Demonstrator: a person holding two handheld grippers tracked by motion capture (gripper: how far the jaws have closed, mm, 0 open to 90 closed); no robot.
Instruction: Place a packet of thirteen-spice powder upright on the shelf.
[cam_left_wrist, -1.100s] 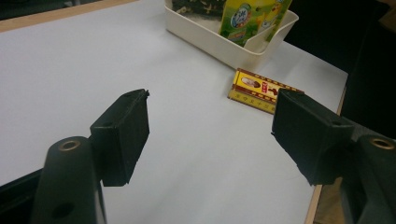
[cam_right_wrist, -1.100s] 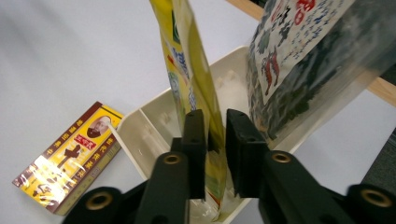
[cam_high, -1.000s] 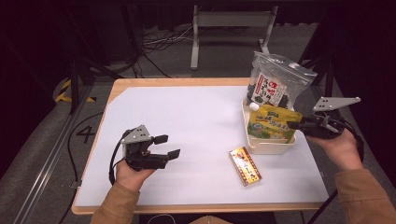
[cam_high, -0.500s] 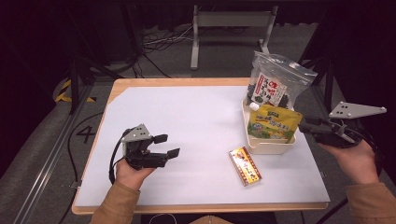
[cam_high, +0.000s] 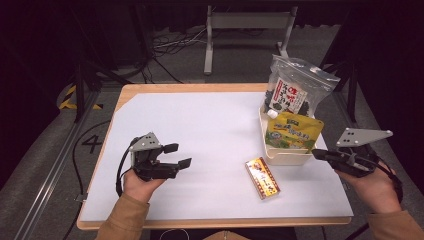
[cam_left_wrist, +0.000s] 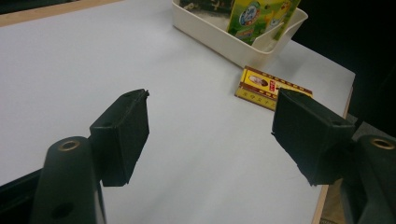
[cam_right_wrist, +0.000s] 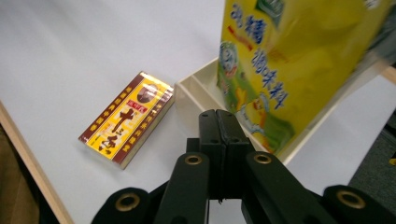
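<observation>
A yellow drink pouch (cam_high: 292, 131) (cam_right_wrist: 289, 60) leans upright in a cream tray (cam_high: 285, 157) (cam_right_wrist: 196, 86) at the table's right. Behind it stands a clear zip bag with a dark packet (cam_high: 290, 92). A red-and-yellow box (cam_high: 262, 177) (cam_right_wrist: 126, 116) (cam_left_wrist: 266, 86) lies flat just left of the tray's near corner. My right gripper (cam_high: 317, 152) (cam_right_wrist: 218, 116) hovers at the tray's near right corner. Its jaws have just been closing and now meet with nothing between them. My left gripper (cam_high: 180, 155) (cam_left_wrist: 210, 126) rests open and empty at the near left, pointing toward the box.
The white tabletop (cam_high: 210, 125) has a wooden rim. The right gripper's hand hangs over the table's right edge. Cables and a metal stand (cam_high: 245, 20) sit on the dark floor behind the table.
The right gripper has drawn back from the yellow pouch toward the near right and its jaws have shut. The pouch stays leaning in the tray. The left hand has not moved.
</observation>
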